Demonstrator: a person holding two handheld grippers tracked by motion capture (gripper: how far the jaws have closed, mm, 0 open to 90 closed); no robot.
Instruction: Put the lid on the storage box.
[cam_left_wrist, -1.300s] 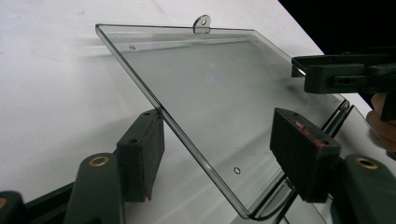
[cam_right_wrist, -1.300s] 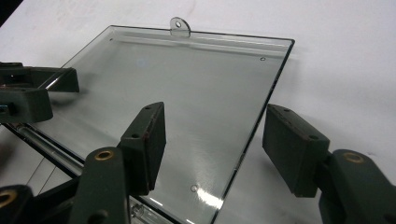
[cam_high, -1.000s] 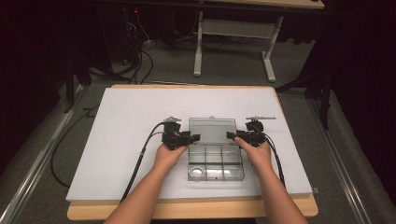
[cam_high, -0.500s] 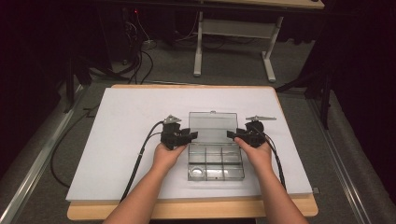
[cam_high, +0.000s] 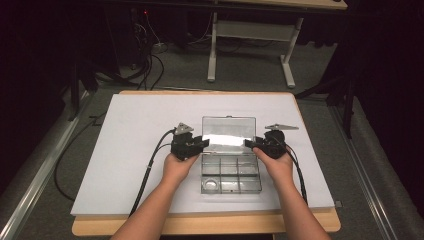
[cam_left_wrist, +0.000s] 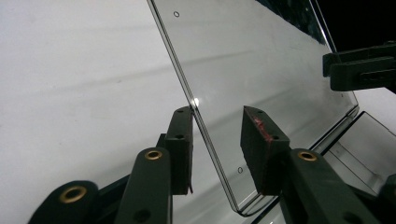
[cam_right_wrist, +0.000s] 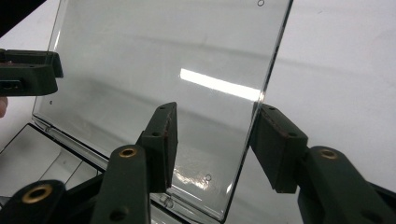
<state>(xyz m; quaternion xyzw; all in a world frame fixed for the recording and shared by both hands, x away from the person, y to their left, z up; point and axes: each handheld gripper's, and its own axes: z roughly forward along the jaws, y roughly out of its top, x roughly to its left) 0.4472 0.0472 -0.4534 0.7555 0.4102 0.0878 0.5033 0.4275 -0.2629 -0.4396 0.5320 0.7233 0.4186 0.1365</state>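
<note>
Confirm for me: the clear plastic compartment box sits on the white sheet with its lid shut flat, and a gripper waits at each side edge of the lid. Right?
Not quite. The lid of the clear plastic compartment box is open, raised behind the compartments, as the high view shows. The rest holds: it sits on the white sheet, with the left gripper and right gripper at the lid's side edges.

White sheet (cam_high: 150, 150) covers wooden bench (cam_high: 100, 226). Grey desk frame (cam_high: 250, 35) at 12 o'clock on carpet; black cables (cam_high: 145, 65) at 11 o'clock.

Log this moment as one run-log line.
left hand-held gripper: closing round lid edge, not clamped | right hand-held gripper: same, opposite edge | organizer box: open
</note>
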